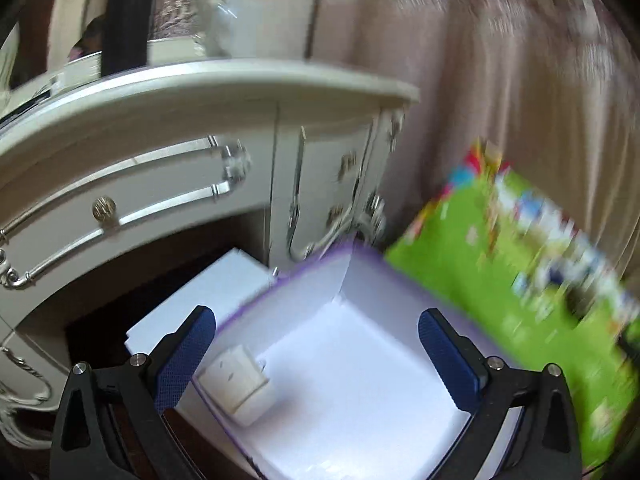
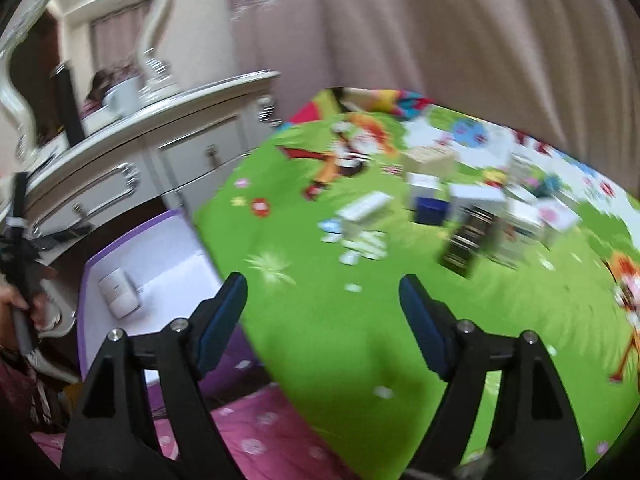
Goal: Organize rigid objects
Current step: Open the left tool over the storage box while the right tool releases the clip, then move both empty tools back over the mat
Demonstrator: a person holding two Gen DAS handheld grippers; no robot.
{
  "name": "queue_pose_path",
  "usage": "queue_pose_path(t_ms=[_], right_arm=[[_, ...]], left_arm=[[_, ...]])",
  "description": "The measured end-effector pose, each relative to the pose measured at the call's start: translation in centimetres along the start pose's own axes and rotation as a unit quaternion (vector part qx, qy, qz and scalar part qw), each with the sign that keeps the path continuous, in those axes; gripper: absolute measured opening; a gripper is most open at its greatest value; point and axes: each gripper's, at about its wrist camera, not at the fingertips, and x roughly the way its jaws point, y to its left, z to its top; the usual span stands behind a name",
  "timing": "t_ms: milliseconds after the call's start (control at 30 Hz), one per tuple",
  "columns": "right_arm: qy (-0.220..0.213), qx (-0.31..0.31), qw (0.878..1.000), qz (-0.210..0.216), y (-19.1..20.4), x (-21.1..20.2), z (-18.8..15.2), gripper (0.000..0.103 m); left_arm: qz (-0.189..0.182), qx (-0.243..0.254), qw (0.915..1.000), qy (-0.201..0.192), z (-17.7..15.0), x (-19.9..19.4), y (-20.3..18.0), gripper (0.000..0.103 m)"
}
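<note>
A white box with a purple rim [image 1: 304, 276] lies open below my left gripper [image 1: 316, 314], which is open with nothing between its blue pads. One small white boxy object [image 1: 236, 380] rests inside the box, near the left pad. In the right wrist view, my right gripper [image 2: 322, 280] is open and empty above a green play mat [image 2: 320, 340]. The same purple-rimmed box [image 2: 132, 236] with the white object [image 2: 120, 290] lies to its left. Several small boxes are scattered farther out on the mat, among them a black one [image 2: 468, 240], a blue one [image 2: 430, 208] and a long white one [image 2: 364, 208].
A white dresser with drawers [image 1: 160, 184] and a mirror [image 2: 80, 40] stands close behind the purple-rimmed box. Beige curtains [image 1: 500, 80] hang at the back. Pink patterned fabric [image 2: 248, 432] lies under the mat's near edge. A person's hand [image 2: 20, 304] holds the other gripper at far left.
</note>
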Motion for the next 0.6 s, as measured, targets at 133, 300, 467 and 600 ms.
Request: queue_pose_path(t_ms=[133, 300, 467, 600], right_arm=[[-0.013, 0.041, 0.999, -0.030, -4.0, -1.5, -0.9, 0.088], [-0.016, 0.081, 0.994, -0.075, -8.9, -3.2, -2.7, 0.089], [-0.018, 0.138, 0.983, -0.117, -13.9, -4.7, -4.5, 0.090], [-0.019, 0.179, 0.971, -0.156, -17.6, -6.1, -6.3, 0.090]], left_arm=[[-0.027, -0.036, 0.9982, -0.039, 2.4, -2.7, 0.2, 0.103], [-0.042, 0.024, 0.9975, -0.052, 1.9, -2.7, -5.5, 0.103], [-0.050, 0.143, 0.9881, -0.025, -0.5, 0.2, -14.8, 0.103], [-0.106, 0.209, 0.9718, 0.026, -4.4, 2.4, -22.9, 0.103]])
